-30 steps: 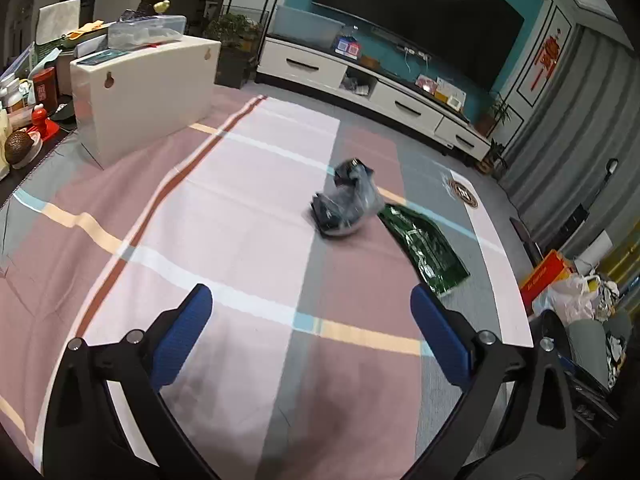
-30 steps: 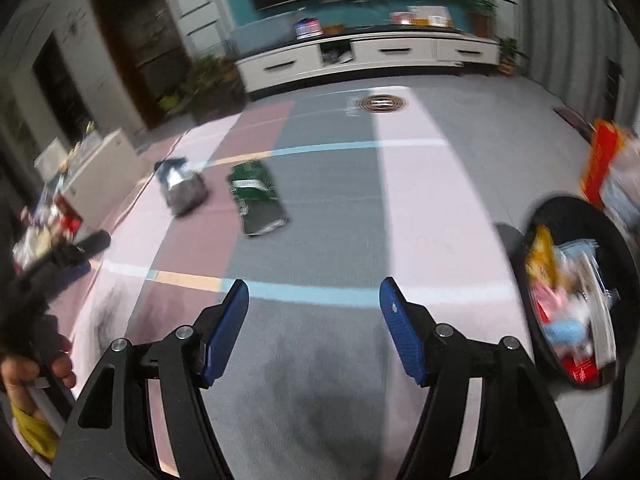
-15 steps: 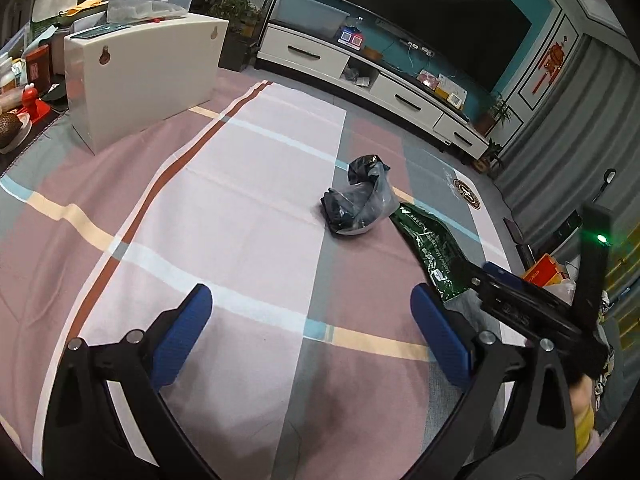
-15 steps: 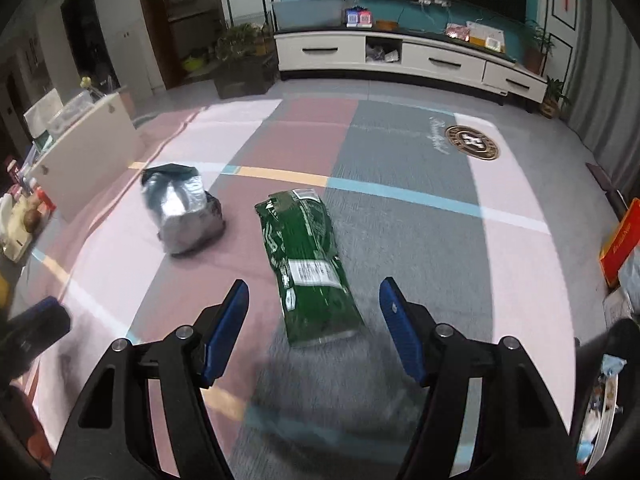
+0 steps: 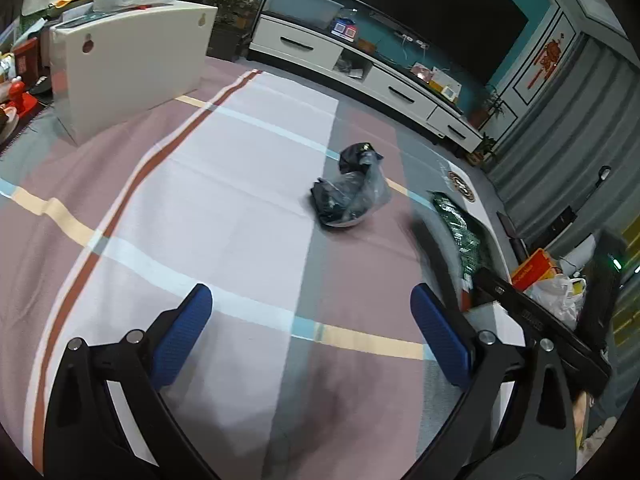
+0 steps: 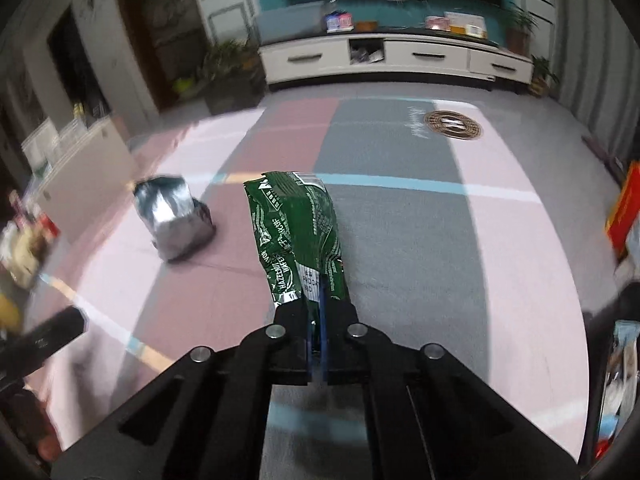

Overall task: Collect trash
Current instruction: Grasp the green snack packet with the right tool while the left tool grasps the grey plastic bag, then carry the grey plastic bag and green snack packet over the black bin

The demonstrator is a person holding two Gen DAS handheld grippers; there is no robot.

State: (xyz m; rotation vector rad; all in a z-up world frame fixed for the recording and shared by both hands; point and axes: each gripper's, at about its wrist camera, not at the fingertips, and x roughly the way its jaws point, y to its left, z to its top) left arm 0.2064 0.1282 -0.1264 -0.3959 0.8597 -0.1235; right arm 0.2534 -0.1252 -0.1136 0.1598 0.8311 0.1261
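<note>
My right gripper [image 6: 319, 304] is shut on the near end of a green wafer wrapper [image 6: 298, 228], which sticks out ahead over the carpet. The wrapper also shows in the left wrist view [image 5: 460, 228], with the right gripper [image 5: 520, 304] at its near end. A crumpled clear plastic bag with dark contents [image 5: 350, 196] lies on the carpet ahead of my left gripper [image 5: 312, 340], which is open and empty well short of it. The bag shows in the right wrist view [image 6: 172, 216], left of the wrapper.
A white box [image 5: 128, 64] stands far left on the striped carpet [image 5: 224, 208]. A white TV cabinet [image 6: 396, 58] runs along the far wall. A red box [image 5: 534, 268] and a white bag [image 5: 560, 300] sit at the right.
My right gripper moved in on the green wrapper and shut on its near end. My left gripper stayed open and barely moved.
</note>
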